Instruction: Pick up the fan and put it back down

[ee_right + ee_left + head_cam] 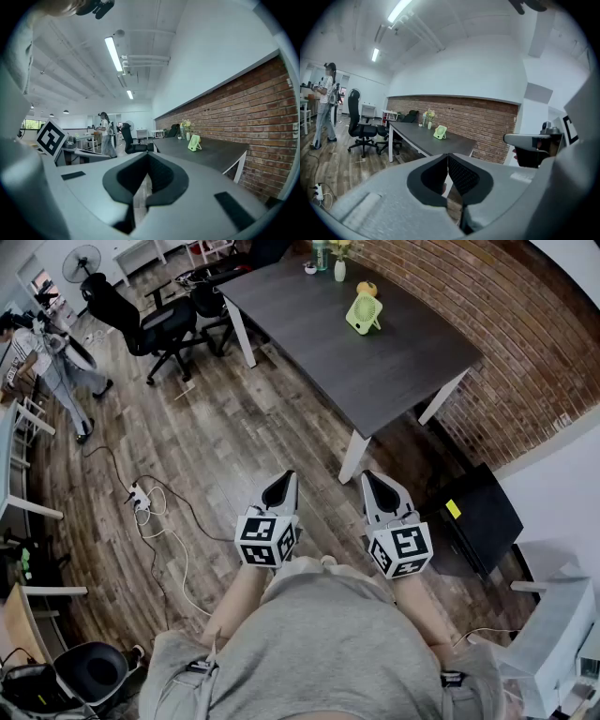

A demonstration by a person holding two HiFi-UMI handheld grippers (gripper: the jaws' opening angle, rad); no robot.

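Fan (364, 313) stood on the table (394, 371) at 12 o'clock, well apart from me. Left gripper (287, 478) and right gripper (368, 478) were both closed, empty. I'd walk up first, open one, then grip the frame squarely.

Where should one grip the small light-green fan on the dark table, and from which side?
Probably the upper edge of the small light-green fan, coming from above: its body is thin and leans back on a rear stand, leaving the top free.
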